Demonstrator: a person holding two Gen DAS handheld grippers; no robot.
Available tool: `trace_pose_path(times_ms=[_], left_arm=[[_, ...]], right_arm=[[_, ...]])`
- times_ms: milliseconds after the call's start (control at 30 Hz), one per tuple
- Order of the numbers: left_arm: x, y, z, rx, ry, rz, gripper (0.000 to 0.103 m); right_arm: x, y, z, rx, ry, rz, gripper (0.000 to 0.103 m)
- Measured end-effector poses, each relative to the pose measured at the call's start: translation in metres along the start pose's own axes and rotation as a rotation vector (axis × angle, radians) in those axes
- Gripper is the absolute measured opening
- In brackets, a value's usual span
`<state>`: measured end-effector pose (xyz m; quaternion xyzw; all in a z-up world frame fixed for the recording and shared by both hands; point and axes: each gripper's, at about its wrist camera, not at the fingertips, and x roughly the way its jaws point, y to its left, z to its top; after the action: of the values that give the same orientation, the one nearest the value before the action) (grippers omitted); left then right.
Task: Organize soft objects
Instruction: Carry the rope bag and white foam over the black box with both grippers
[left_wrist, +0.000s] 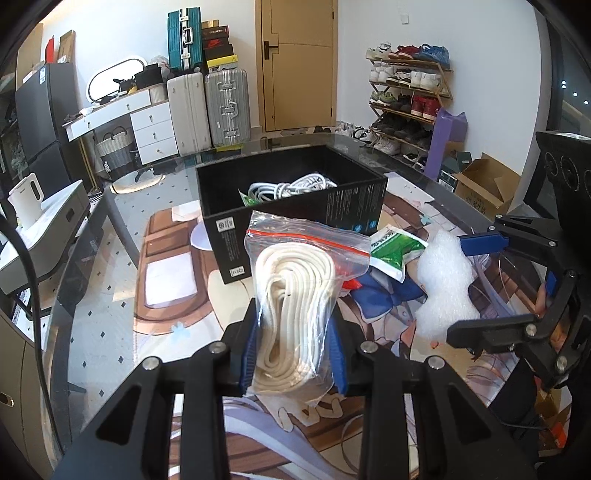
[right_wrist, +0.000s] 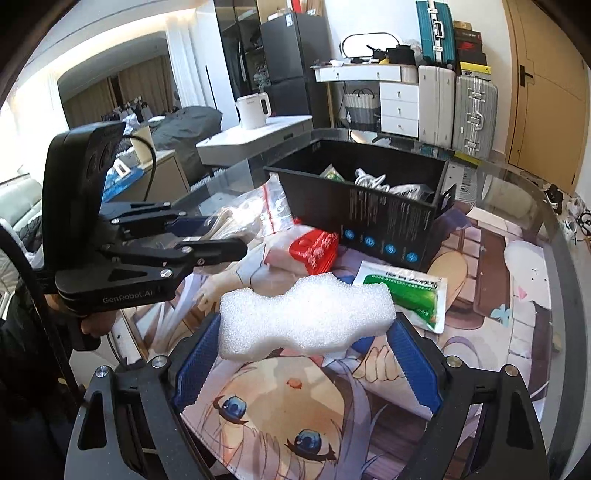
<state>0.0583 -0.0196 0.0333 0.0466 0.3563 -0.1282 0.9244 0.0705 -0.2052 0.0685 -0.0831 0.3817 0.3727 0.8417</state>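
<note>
Left hand-held gripper (left_wrist: 293, 354): jaws clamped on a clear zip bag (left_wrist: 295, 295) holding coiled white rope. The bag stands upright between the blue pads, its red-striped top leaning toward the black box (left_wrist: 291, 206), and appears clear of the tabletop (left_wrist: 110, 229).

Right hand-held gripper (right_wrist: 306, 354): jaws set wide, with a white foam block (right_wrist: 306, 319) spanning the gap. Both blue pads meet the ends of the block, which is carried level above the printed mat (right_wrist: 280, 413).

Black box: open-topped, standing on the mat behind both grippers. Inside lie white cables (left_wrist: 291, 186) and a green packet (right_wrist: 332, 173).

Loose on the mat: a green-and-white pouch (right_wrist: 406, 295) just in front of the box, beside the foam; a red-and-white pack (right_wrist: 314, 247) near the box's left corner, as the right wrist view shows it.

A person's fingers (right_wrist: 94, 325) are wrapped round the handle of the left gripper.
</note>
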Motion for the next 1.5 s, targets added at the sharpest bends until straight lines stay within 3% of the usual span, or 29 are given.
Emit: trace_pose_path(times_ms=[433,767,1133,1500], left_arm=[[-0.014,0.007,0.018,-0.016,-0.064,0.004,0.031],[-0.009,0.019,0.041,-0.054,-0.099,-0.015,0.031],[0.000,0.026,0.066,-0.051,-0.118,-0.012,0.031],[0.017,0.035,0.083,-0.053,-0.115,-0.001,0.031]], right_arm=[[-0.016,-0.012,0.008,0.064,-0.086,-0.047,0.090],[-0.034,-0.030,0.029,0.142,-0.219,-0.120,0.090],[-0.033,-0.052,0.055,0.173,-0.242,-0.167,0.090],[-0.015,-0.065,0.069,0.160,-0.204,-0.174,0.090]])
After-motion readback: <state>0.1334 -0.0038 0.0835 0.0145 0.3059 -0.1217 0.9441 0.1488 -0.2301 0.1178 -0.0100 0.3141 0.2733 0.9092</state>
